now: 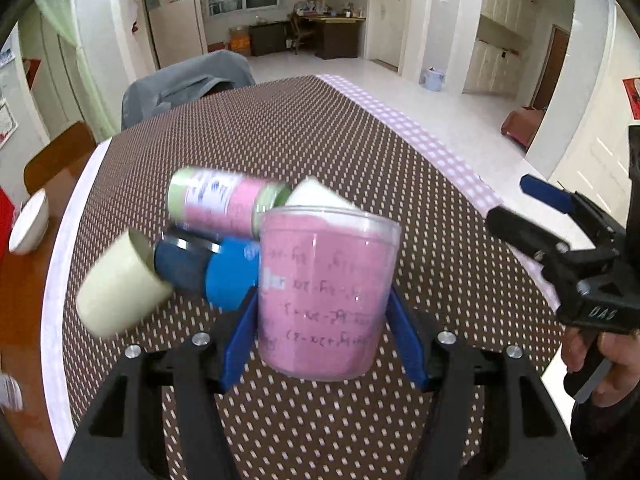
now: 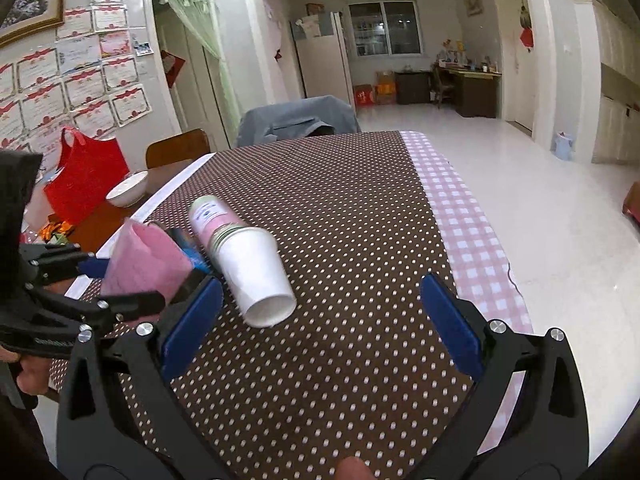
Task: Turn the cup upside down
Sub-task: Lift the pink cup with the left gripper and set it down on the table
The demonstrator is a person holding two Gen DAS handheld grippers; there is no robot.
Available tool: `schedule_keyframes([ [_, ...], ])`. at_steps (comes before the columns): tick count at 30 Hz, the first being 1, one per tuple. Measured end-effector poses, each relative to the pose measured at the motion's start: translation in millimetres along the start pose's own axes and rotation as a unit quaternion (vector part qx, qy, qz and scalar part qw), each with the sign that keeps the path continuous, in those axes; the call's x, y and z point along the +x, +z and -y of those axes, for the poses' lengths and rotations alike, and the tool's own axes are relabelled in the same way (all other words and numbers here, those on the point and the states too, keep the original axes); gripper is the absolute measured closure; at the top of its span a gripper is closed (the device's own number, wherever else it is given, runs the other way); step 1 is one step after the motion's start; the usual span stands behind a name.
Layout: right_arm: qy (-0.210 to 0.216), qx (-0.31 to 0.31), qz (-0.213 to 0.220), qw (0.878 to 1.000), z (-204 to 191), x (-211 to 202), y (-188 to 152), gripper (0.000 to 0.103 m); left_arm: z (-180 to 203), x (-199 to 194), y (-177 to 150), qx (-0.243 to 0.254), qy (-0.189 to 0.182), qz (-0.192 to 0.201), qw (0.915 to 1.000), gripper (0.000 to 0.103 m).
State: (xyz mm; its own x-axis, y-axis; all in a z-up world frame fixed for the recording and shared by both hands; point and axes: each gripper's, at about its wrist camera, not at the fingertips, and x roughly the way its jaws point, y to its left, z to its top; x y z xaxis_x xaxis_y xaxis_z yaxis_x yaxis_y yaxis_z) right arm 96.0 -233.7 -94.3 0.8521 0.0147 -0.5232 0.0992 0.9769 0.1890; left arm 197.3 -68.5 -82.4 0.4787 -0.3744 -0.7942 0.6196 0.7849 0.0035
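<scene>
My left gripper (image 1: 324,316) is shut on a pink cup with a clear rim (image 1: 324,292), holding it above the dotted brown tablecloth (image 1: 304,136); the cup also shows in the right wrist view (image 2: 144,264). Behind it lie a pink-and-green cup (image 1: 224,204), a white cup (image 1: 316,196), a blue cup (image 1: 212,268) and a pale yellow cup (image 1: 120,284). My right gripper (image 2: 320,320) is open and empty above the table, with the white cups (image 2: 256,276) lying on their side just ahead. It also shows in the left wrist view (image 1: 560,232).
A white bowl (image 1: 30,224) sits on the wooden table at the left, also in the right wrist view (image 2: 128,188). A red bag (image 2: 84,176) stands near it. A chair draped in grey cloth (image 1: 188,80) stands at the table's far end. A checked cloth edge (image 2: 464,216) runs along the right.
</scene>
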Motion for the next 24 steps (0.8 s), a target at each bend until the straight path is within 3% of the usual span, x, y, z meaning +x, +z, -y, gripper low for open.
schedule_keyframes([
  [7,0.006,-0.002,0.007,1.000,0.9,-15.1,-8.0,0.006,12.7,-9.1,-26.9,-0.014,0.006,-0.001,0.9999,0.041],
  [24,0.008,-0.007,-0.019,1.000,-4.1,-6.4,-24.1,0.006,16.9,29.4,-52.9,-0.009,0.002,-0.056,0.9984,0.040],
])
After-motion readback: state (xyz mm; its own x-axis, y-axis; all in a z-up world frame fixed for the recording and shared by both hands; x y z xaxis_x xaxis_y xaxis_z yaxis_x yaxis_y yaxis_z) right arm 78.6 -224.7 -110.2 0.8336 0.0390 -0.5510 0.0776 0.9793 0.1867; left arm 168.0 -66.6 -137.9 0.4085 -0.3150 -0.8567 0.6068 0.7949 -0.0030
